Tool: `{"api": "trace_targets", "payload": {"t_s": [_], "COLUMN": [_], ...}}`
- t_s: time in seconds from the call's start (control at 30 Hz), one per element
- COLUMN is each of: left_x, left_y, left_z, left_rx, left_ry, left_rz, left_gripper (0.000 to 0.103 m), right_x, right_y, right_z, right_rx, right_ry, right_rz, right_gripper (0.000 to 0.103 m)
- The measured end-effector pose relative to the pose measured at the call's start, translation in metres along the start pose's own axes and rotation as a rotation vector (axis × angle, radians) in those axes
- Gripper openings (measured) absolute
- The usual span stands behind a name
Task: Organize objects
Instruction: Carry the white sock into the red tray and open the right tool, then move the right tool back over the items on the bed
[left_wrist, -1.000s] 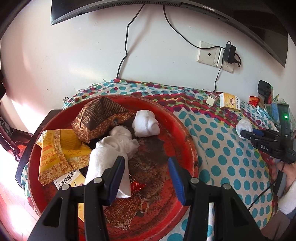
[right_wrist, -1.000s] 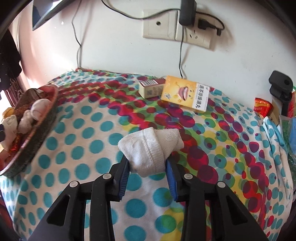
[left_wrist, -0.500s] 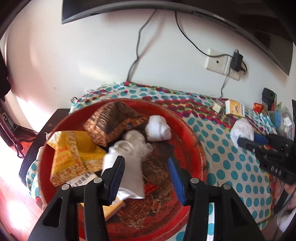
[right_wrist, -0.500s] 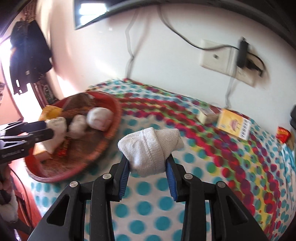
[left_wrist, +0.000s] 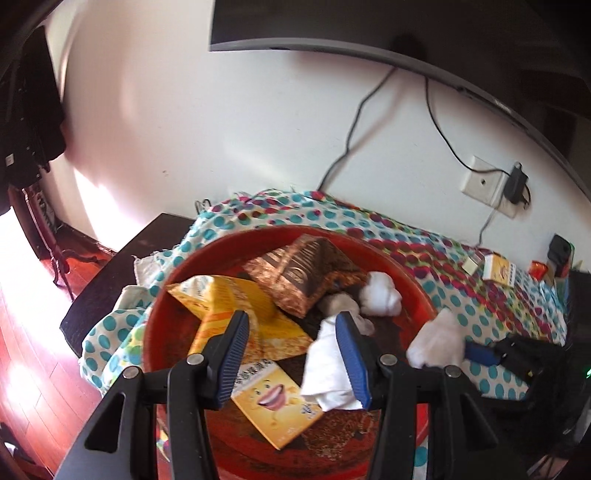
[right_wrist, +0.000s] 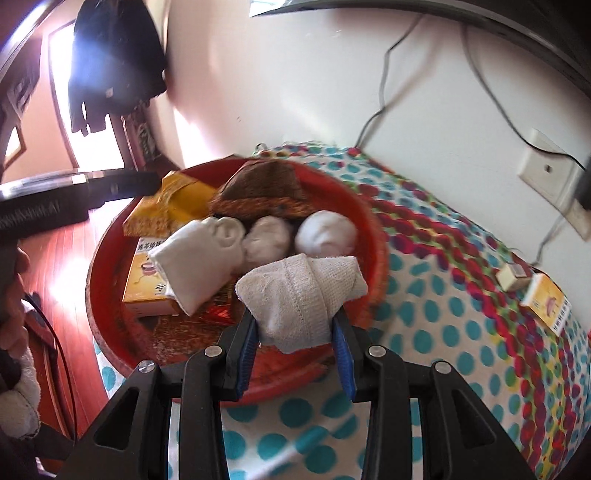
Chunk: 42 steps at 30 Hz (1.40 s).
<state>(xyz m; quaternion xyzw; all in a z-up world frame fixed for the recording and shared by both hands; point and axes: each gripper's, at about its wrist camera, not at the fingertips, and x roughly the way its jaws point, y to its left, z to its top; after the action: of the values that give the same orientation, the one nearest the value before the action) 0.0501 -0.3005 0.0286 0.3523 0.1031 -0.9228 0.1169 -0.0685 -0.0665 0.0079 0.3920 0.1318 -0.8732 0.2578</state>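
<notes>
A round red tray on the dotted cloth holds a brown snack bag, a yellow snack bag, a yellow box, a flat folded white sock and two balled white socks. My right gripper is shut on a rolled white sock, which hangs over the tray's near rim. In the left wrist view that sock sits at the tray's right edge. My left gripper hovers open above the tray with nothing between its fingers.
A yellow box and a small box lie on the cloth near the wall. Cables run from a wall socket up to a monitor. A dark tabletop juts out left of the tray, above wooden floor. A person's hand shows at far left.
My right gripper has carried the rolled sock left across the cloth to the tray's rim. My left gripper has drawn back and up, leaving the folded sock lying in the tray.
</notes>
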Motion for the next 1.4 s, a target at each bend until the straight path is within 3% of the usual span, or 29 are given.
{"api": "trace_targets", "payload": {"t_s": [0.63,0.8,0.9,1.23,1.33,1.4], "left_x": [0.006,0.008,0.008,0.01,0.011,0.013], "left_y": [0.007,0.005,0.003,-0.004,-0.006,-0.009], "left_z": [-0.001,-0.002,-0.003,-0.005,-0.006,-0.007], "left_rx": [-0.028,-0.028,-0.019,0.006,0.014,0.019], "left_ry": [0.029,0.037,0.04,0.041,0.043,0.048], "left_rz": [-0.015,-0.016,-0.011,0.008,0.012,0.013], "left_gripper": [0.05,0.05,0.05,0.05,0.05,0.05], "right_x": [0.065,0.061,0.056,0.026,0.008,-0.003], "right_y": [0.007,0.004,0.002,-0.005,-0.017,-0.033], "right_z": [0.024,0.022,0.021,0.022,0.019,0.012], "right_rx": [0.012,0.032,0.04,0.049,0.055,0.069], "right_ry": [0.108,0.09,0.077,0.001,-0.045,-0.072], "right_rz": [-0.02,-0.02,-0.016,-0.011,-0.032,-0.064], "right_gripper": [0.041,0.049,0.061,0.064,0.074,0.075]}}
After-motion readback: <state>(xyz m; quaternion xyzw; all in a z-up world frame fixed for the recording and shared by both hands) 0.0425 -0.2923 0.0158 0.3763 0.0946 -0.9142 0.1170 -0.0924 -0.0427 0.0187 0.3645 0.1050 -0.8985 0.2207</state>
